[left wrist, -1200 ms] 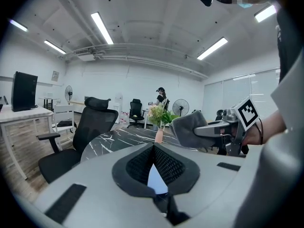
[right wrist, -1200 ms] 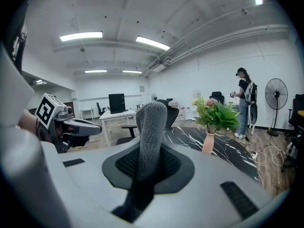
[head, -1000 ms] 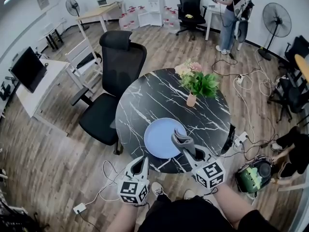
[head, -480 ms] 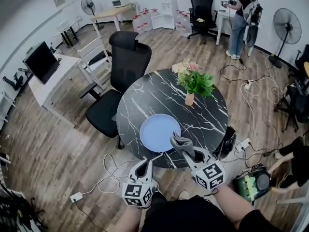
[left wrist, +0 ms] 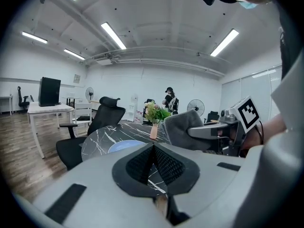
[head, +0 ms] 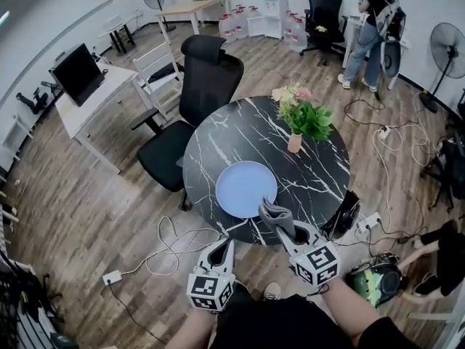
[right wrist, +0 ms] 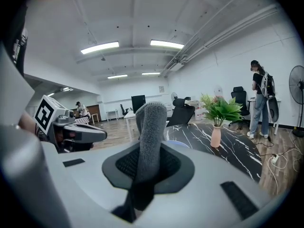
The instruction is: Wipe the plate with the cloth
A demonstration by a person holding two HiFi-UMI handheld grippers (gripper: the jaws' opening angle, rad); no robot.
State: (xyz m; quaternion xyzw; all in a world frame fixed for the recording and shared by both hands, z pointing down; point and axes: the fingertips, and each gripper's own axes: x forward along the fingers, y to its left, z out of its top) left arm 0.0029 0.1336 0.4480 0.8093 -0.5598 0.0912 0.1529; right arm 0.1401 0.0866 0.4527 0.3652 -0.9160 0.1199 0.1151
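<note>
A pale blue plate (head: 246, 187) lies on the near part of the round black marble table (head: 320, 173). My right gripper (head: 278, 222) is shut on a grey cloth (head: 274, 214), which stands up from the jaws at the table's near edge, just right of the plate's near rim. In the right gripper view the cloth (right wrist: 150, 132) fills the middle between the pads. My left gripper (head: 227, 246) is shut with nothing in it, off the table over the floor, below the plate. The left gripper view shows the plate (left wrist: 126, 147) and the cloth (left wrist: 182, 128) ahead.
A pink vase of flowers (head: 299, 121) stands on the table's far right. A black office chair (head: 195, 100) sits at the table's far left. Cables and a power strip (head: 112, 276) lie on the wooden floor. A person (head: 372, 27) stands far back.
Both grippers have drawn back toward me from the table. The cloth that hung over the plate's near right rim is now at the table's near edge. The left gripper stays shut.
</note>
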